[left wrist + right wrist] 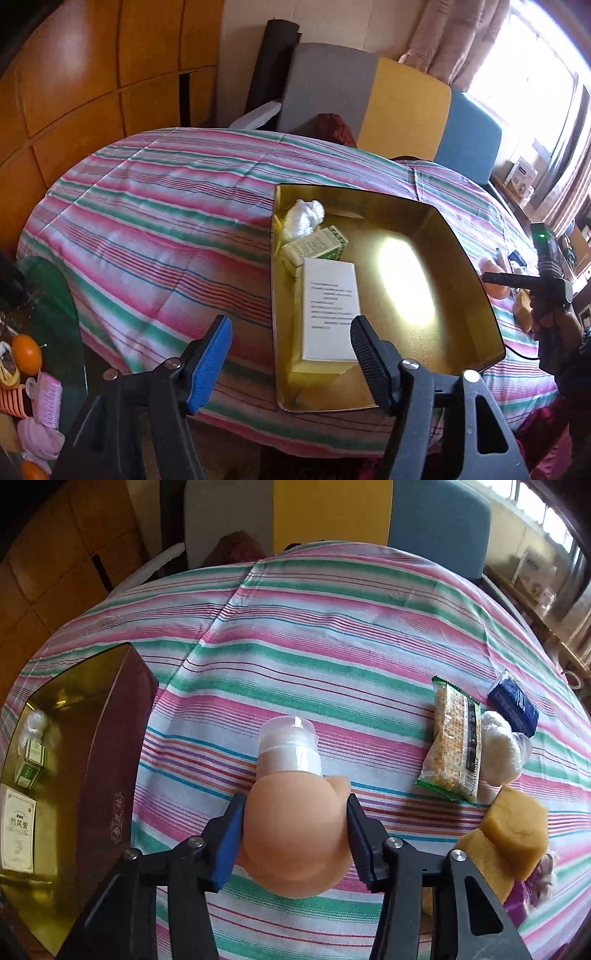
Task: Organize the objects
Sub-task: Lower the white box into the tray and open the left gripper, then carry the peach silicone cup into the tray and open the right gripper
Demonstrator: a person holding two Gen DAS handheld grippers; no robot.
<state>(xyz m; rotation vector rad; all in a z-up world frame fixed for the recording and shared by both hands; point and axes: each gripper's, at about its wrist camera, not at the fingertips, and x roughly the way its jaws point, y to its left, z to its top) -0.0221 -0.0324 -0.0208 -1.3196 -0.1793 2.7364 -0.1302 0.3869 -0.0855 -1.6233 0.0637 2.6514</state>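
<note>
A gold-lined tin [461, 240] sits on the striped tablecloth. It holds a white printed box [330, 306], a small green box [314, 245] and a white wad in clear plastic [304, 218]. My left gripper [290, 325] hovers open over the tin's near left corner with nothing between its pads. In the right wrist view my right gripper [295, 805] is shut on a soft peach squeeze bottle [295, 834] with a clear cap [288, 746], to the right of the tin's maroon outer wall [122, 738].
To the right of the bottle lie a snack bar packet [452, 738], a blue packet [513, 701], a white wrapped ball [498, 749] and a tan sponge-like block [513, 830]. Grey, yellow and blue seat backs [406, 107] stand behind the table. At lower left a glass side table holds oranges [26, 354].
</note>
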